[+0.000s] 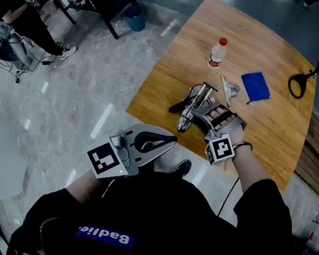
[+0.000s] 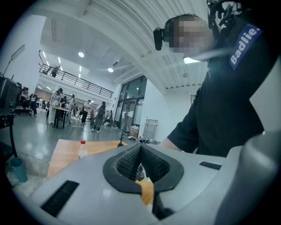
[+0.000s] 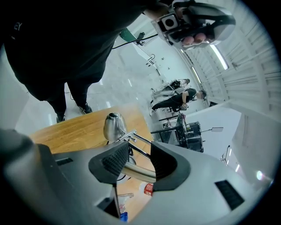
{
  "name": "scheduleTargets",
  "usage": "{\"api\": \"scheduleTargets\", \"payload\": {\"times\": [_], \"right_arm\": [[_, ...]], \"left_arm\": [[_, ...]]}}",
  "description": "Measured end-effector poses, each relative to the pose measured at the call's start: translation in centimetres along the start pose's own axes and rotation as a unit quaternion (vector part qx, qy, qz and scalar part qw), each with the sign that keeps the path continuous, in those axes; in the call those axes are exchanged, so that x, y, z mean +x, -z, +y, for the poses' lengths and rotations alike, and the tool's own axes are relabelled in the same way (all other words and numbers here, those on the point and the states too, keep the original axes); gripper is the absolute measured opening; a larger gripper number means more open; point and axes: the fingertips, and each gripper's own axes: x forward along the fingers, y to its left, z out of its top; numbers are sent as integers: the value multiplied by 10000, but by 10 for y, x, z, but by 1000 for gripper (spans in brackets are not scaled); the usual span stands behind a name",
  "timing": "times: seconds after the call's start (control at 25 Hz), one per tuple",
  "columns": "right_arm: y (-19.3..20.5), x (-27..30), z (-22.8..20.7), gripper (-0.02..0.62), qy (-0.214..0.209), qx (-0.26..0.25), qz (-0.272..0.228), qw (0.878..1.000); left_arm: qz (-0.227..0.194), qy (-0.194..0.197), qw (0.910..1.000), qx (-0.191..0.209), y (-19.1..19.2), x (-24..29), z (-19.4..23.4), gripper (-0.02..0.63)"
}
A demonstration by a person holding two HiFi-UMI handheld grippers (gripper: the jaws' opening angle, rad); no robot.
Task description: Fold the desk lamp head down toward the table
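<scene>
A chrome desk lamp [image 1: 193,102] lies low on the wooden table [image 1: 174,67], its bell-shaped head [image 1: 182,123] toward the near edge. In the right gripper view the lamp head [image 3: 112,126] sits just beyond the jaws. A chrome lamp arm [image 3: 134,170] crosses the gap between the jaws, which stand wide apart. My right gripper [image 1: 204,114] [image 3: 139,160] points down at the lamp from the near side. My left gripper [image 1: 172,139] [image 2: 140,149] hangs off the table's near edge, held level, pads together with nothing between them.
On the table beyond the lamp stand a water bottle [image 1: 217,52] [image 2: 82,148], a blue cloth [image 1: 255,86], a small metal piece [image 1: 230,88] and a black loop [image 1: 298,84]. A blue bin [image 1: 134,17] and a dark bench stand on the floor at far left, with a person nearby.
</scene>
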Motion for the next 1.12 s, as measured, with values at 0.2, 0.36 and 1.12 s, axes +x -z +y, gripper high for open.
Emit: {"api": "scheduleTargets", "payload": {"times": [0.2,0.36,1.12], "right_arm": [[-3,-7,-5,144,61,179,-234,9995],[-11,-30,-14,144,290,361,-394,9982],[-237,-138,-11,143,2229,4549,-45,8622]], "left_arm": [[-26,-248,9997,53,0,2,-13,-2],[-86,-314,9994,103,-3,0,-25,-2],[-52,1109,9923,556,29,-156,-97,-2]]}}
